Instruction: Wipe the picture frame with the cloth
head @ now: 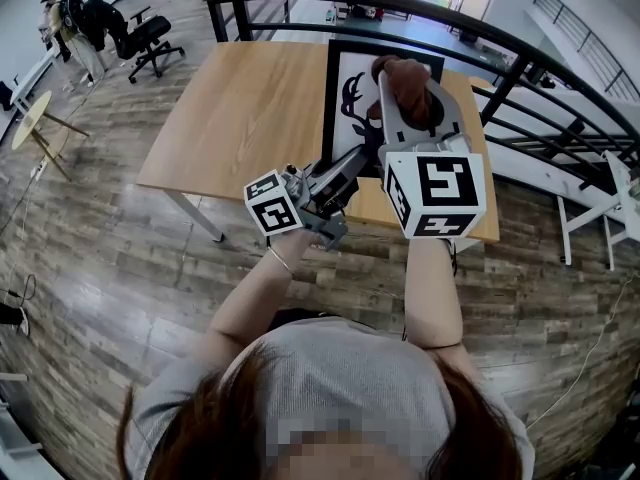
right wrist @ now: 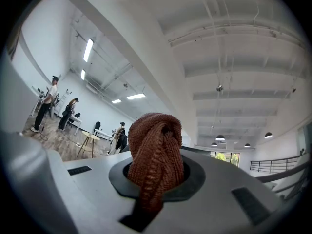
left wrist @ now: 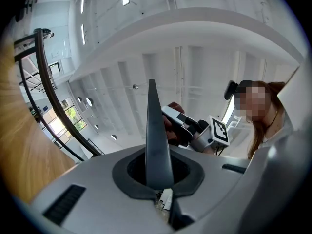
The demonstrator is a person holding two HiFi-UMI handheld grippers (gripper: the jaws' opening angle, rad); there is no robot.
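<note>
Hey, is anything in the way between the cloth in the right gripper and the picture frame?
Nothing visible. The cloth, clamped in the right gripper, is right over the upper part of the picture frame. The left gripper grips the frame's lower left part, clear of the cloth. Whether they touch can't be told.

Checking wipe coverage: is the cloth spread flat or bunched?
Bunched: the cloth is a wadded brown lump pinched in the right gripper.
</note>
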